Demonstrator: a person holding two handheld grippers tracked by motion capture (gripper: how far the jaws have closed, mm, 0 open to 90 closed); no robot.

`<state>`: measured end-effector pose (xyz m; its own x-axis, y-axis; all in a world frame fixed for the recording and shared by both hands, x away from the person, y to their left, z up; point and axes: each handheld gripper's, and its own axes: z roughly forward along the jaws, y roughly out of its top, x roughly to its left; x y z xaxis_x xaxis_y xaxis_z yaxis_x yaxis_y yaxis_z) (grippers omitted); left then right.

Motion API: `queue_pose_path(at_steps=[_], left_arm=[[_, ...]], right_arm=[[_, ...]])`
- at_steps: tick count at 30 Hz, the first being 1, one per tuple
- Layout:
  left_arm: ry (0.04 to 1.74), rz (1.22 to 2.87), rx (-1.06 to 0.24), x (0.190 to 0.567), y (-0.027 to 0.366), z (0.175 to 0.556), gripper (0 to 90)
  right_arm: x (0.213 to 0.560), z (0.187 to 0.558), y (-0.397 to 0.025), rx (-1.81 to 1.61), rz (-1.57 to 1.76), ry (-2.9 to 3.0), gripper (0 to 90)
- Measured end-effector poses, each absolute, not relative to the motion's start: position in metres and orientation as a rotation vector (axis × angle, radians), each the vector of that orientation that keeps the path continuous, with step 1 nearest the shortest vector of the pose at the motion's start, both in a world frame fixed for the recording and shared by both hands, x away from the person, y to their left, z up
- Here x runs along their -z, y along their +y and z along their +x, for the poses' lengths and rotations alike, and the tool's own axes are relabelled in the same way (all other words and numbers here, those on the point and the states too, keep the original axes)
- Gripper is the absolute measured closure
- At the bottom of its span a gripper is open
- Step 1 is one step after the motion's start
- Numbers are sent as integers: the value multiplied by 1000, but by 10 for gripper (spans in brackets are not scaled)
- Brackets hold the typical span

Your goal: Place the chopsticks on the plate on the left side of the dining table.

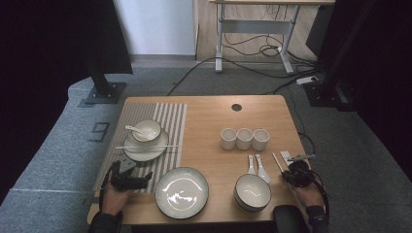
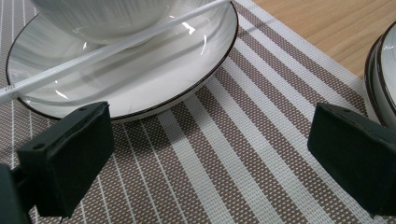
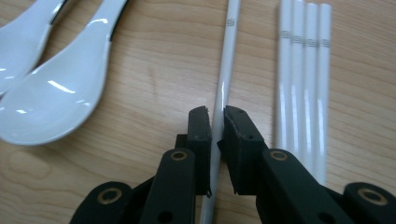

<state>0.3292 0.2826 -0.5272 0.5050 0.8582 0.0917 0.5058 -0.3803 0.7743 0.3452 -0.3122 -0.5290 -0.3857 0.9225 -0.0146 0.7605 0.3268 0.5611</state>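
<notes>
Gripping a single white chopstick between nearly closed jaws, right gripper low over the wooden table at its near right corner; chopstick flat on the wood, pinched on both sides. Just beside it, a row of four more chopsticks, lying parallel and apart from the held one. On the other side, two white spoons, close together. At the near left, left gripper with jaws spread wide, holding nothing, above the striped placemat. Near centre edge, a dark-rimmed plate and a bowl. Farther on the mat, a second plate carrying a bowl, one chopstick laid across. Farther still, three cups in a row.
</notes>
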Motion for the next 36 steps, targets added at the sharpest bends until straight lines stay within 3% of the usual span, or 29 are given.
queue_pose_path(at_steps=[7,22,36], left_arm=[[1112,2050,-648,527,283,329,5],[1104,2051,-650,527,282,329,7],[1100,2053,-653,527,282,328,9]], right_arm=[[528,344,-303,-687,1471,2303,815],[514,368,-305,-517,1575,2458,519],[506,394,-286,-240,1492,2637,714]])
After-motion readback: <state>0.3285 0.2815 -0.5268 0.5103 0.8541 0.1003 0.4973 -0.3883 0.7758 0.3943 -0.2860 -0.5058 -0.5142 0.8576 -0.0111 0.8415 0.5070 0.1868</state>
